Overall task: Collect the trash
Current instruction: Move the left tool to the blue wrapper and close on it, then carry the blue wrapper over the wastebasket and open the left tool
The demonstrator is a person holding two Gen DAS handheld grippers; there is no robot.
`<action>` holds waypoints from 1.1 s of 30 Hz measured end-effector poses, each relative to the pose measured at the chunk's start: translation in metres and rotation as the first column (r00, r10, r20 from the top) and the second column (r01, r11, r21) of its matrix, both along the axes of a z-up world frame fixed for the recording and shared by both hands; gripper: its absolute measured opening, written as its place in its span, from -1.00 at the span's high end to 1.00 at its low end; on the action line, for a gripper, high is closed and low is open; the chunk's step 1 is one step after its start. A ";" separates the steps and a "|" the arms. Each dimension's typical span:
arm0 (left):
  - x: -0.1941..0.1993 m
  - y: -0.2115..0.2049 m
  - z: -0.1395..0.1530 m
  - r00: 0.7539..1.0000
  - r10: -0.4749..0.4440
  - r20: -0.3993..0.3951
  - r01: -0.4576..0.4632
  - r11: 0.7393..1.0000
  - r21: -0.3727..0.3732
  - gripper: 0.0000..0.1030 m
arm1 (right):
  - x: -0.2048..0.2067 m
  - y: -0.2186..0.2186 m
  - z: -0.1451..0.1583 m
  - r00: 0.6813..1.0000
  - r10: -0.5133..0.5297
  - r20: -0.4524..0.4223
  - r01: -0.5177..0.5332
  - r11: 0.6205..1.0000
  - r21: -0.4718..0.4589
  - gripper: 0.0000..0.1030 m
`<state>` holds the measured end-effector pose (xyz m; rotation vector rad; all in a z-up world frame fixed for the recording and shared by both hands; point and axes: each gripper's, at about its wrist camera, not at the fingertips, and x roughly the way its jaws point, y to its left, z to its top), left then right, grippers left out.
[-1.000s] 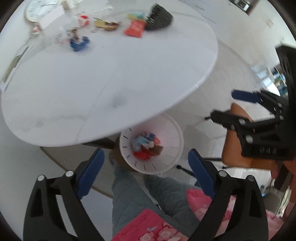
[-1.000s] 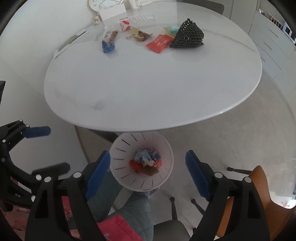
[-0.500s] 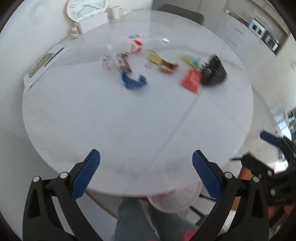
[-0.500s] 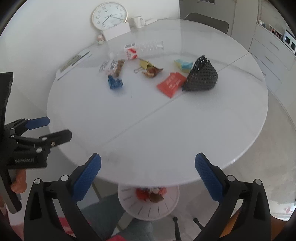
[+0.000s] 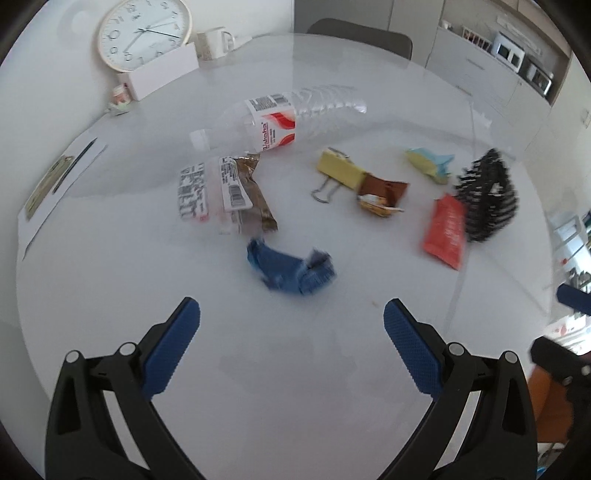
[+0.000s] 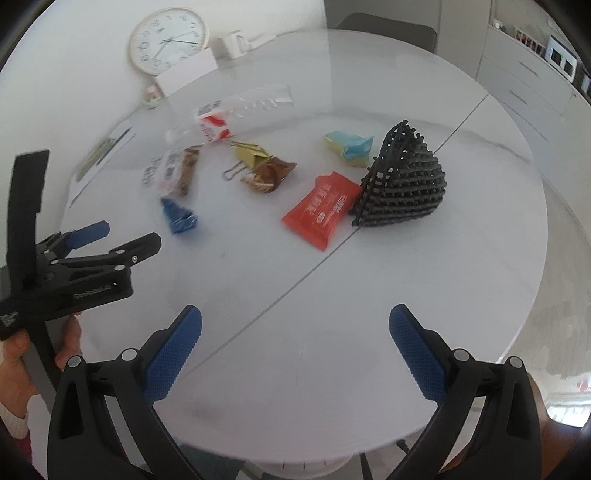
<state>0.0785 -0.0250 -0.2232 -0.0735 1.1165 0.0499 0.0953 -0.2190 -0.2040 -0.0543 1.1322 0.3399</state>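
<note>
Trash lies on the far half of the round white table: a crumpled blue wrapper, a red packet, a black foam net, a brown wrapper with a yellow binder clip, a clear plastic bottle and barcode wrappers. My left gripper is open and empty, just short of the blue wrapper; it also shows in the right wrist view. My right gripper is open and empty above the near table edge.
A wall clock, a white box and a mug stand at the table's back. A paper sheet lies at the left. A yellow-blue wrapper lies near the net. The bin rim peeks below the table.
Both grippers have swung up from over the white bin below the table and moved forward over the tabletop toward the trash. Both stay open.
</note>
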 end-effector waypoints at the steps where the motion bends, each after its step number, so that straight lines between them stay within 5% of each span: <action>1: 0.007 0.002 -0.006 1.000 -0.008 -0.007 0.008 1.000 0.000 -0.85 | 0.008 0.002 -0.005 1.000 -0.012 -0.009 0.012 1.000 0.007 -0.96; 10: 0.051 0.010 -0.043 0.997 -0.051 -0.061 0.050 0.999 -0.016 -0.62 | 0.046 0.012 -0.021 0.998 -0.060 -0.036 0.061 0.998 0.027 -0.96; 24: 0.045 -0.008 -0.045 0.996 -0.086 -0.035 0.088 0.996 0.031 -0.15 | 0.052 0.015 -0.028 0.996 -0.069 -0.052 0.069 0.998 0.004 -0.96; 29: 0.041 -0.009 -0.036 0.995 -0.097 0.004 0.096 0.995 0.030 0.29 | 0.051 0.013 -0.027 0.996 -0.073 -0.051 0.073 0.997 -0.003 -0.96; 33: 0.040 -0.010 -0.033 0.994 -0.110 0.013 0.110 0.993 0.041 0.42 | 0.049 0.012 -0.027 0.996 -0.077 -0.052 0.077 0.997 -0.005 -0.96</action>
